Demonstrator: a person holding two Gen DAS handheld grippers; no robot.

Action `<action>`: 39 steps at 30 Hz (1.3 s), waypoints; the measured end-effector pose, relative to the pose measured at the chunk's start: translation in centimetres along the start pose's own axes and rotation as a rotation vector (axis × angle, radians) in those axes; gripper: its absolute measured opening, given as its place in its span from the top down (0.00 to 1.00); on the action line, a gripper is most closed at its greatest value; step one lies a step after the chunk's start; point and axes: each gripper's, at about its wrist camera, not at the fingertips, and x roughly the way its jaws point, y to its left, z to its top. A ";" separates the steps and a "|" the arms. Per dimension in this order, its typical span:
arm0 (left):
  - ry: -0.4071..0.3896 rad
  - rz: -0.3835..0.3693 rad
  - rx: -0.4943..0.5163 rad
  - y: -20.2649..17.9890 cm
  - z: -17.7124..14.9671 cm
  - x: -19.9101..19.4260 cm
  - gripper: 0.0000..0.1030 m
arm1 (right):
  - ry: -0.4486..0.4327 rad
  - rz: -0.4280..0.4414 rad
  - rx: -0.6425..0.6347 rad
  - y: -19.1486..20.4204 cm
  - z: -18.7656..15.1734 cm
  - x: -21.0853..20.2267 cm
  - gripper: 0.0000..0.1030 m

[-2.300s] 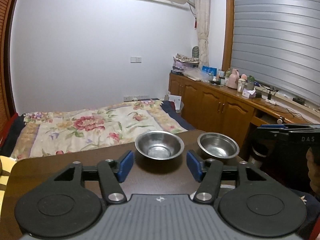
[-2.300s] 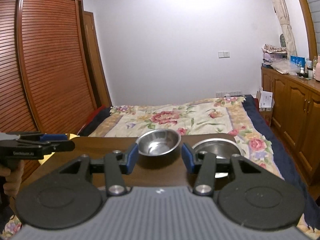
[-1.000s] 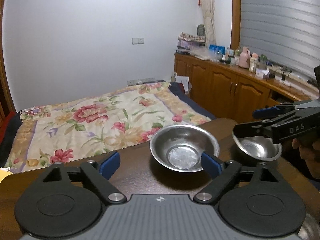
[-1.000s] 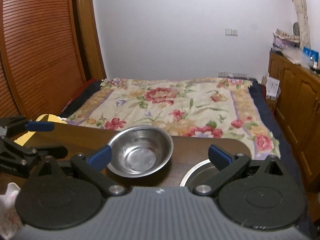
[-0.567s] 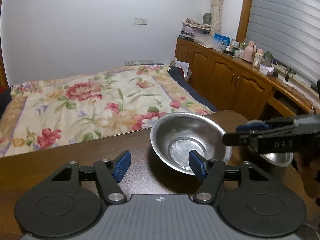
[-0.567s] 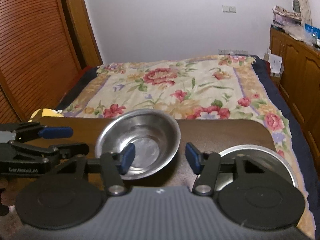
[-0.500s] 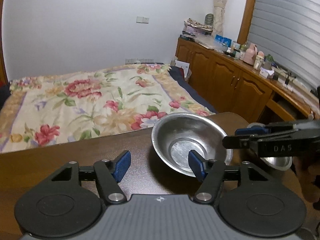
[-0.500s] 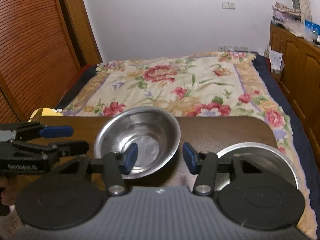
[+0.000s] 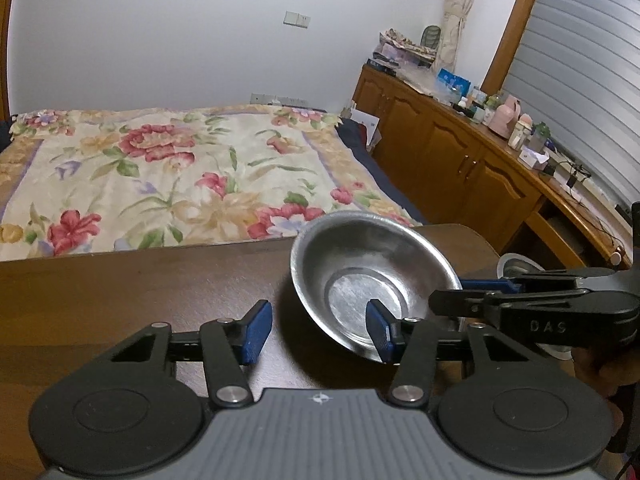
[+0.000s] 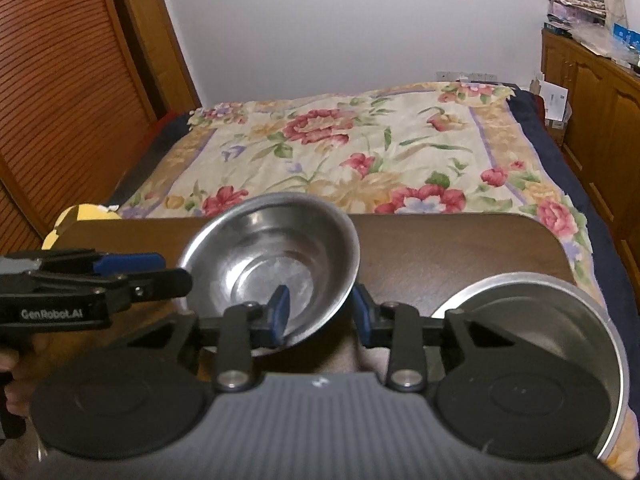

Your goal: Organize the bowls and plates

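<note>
Left tongs (image 9: 318, 330) closing astride bowl (image 9: 372, 280) rim, not yet pinching | right tongs (image 10: 320, 312) likewise closing on rim | stacking onto plate (image 10: 560, 320) pending

A shiny steel bowl (image 10: 276, 264) sits tilted, its near rim between the right tool's (image 10: 320, 312) closing blue fingers; a second steel bowl (image 10: 560, 320) lies to its right.

The right tool's (image 10: 318, 312) black body hides the near half of the wide, shallow steel plate (image 10: 532, 292), and the picture's edge cuts off its right rim. The left tool's (image 9: 318, 326) frame covers the round steel bowl's (image 9: 372, 276) near rim. A second steel vessel (image 9: 516, 262), perhaps a bowl, peeks behind the other tool's arm.
</note>
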 end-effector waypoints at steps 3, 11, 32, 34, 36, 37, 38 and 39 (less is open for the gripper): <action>0.005 -0.007 -0.007 0.1 -0.2 0.1 0.50 | 0.017 -0.019 -0.017 0.3 -0.2 0.3 0.72; 0.024 0.004 -0.021 0.8 -0.5 0.1 0.70 | 0.041 0.041 -0.004 0.3 -0.2 0.3 0.78; -0.001 -0.012 0.013 -0.4 -0.6 -4.4 0.82 | 0.058 0.128 0.017 0.6 0.1 -2.0 0.80; -0.012 -0.015 0.019 -0.9 -0.5 -5.3 0.82 | 0.046 0.139 0.015 0.8 0.3 -3.1 0.80; -0.023 -0.020 0.028 -1.5 -0.5 -6.3 0.82 | 0.035 0.146 0.017 1.0 0.5 -4.0 0.80; -0.029 -0.023 0.030 -1.6 -0.5 -6.8 0.82 | 0.028 0.152 0.019 1.0 0.6 -4.5 0.80; -0.035 -0.028 0.033 -1.9 -0.5 -7.3 0.82 | 0.021 0.158 0.020 0.9 0.6 -4.9 0.80; -0.041 -0.035 0.034 -2.2 -0.4 -7.8 0.82 | 0.014 0.165 0.022 0.9 0.6 -5.4 0.80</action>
